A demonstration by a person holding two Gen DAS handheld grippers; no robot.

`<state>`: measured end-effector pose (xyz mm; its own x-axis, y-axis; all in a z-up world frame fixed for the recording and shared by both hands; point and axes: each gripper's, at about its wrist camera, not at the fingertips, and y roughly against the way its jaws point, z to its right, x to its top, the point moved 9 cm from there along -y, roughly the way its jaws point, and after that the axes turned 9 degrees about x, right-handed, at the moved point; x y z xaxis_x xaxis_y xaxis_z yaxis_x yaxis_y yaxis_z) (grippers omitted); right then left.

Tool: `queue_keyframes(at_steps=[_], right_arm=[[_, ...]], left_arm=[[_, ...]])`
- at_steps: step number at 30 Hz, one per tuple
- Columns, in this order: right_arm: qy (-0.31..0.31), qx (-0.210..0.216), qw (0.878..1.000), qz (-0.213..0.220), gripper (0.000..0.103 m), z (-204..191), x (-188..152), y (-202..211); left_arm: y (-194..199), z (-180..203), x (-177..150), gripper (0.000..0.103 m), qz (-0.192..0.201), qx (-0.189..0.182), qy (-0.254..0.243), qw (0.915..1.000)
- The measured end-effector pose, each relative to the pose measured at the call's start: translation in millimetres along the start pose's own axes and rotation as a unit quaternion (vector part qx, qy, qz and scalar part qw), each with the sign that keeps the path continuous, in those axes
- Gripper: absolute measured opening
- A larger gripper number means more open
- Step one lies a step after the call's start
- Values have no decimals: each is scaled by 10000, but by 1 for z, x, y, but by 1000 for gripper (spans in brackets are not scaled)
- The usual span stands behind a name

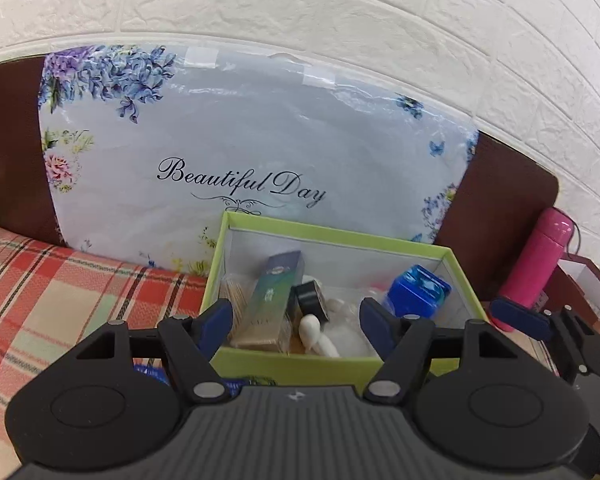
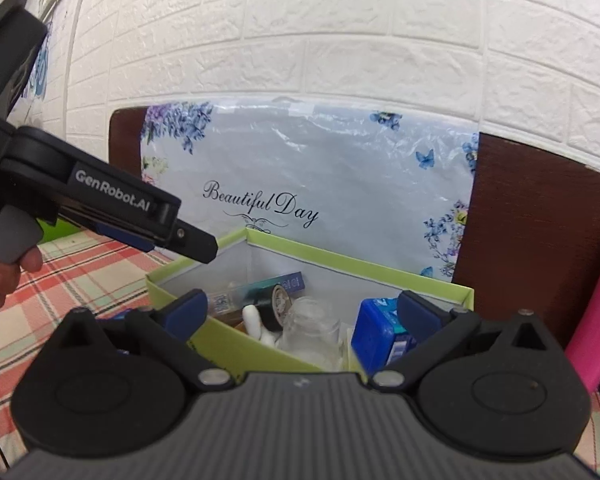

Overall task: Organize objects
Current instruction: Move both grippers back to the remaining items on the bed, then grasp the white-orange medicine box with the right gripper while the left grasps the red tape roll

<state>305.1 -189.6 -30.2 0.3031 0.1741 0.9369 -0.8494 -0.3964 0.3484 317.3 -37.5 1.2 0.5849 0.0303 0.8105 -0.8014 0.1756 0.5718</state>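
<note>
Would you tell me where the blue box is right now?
The blue box lies inside the green box, at its right end in both views.

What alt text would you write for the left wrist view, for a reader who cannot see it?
The open left gripper hangs empty over a green box holding a blue container, a black tape roll and other small items. The box stands on plaid cloth before a floral "Beautiful Day" package.

White embossed brick-pattern wall [image 1: 340, 20]; dark brown headboard [image 2: 540, 220] against it; floral plastic-wrapped panel reading "Beautiful Day" [image 1: 240, 140] leaning on headboard; red plaid bedcover [image 1: 60, 300].
</note>
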Motion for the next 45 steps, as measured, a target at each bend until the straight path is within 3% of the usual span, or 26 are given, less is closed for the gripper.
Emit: queue_keyframes(at_steps=[10,25,36,41,45], right_arm=[[-276,-22,9995,138,103,-16,-15,73],[-499,-299,9983,105,103,-25,-60,138],[-557,-223,9978,-273,103,-29,-99,131],[-638,-285,9966,-440,102,-23,-114,116],[-794,-348,9945,-587,94,-13,-123,102]], left_arm=[[58,18,-31,74,118,-32,-201,9997],[85,20,-92,74,51,-109,-237,9996],[63,-15,-147,74,-413,94,100,9991],[37,-28,-147,74,-570,172,391,9975],[10,-31,-141,74,-628,319,449,9965]])
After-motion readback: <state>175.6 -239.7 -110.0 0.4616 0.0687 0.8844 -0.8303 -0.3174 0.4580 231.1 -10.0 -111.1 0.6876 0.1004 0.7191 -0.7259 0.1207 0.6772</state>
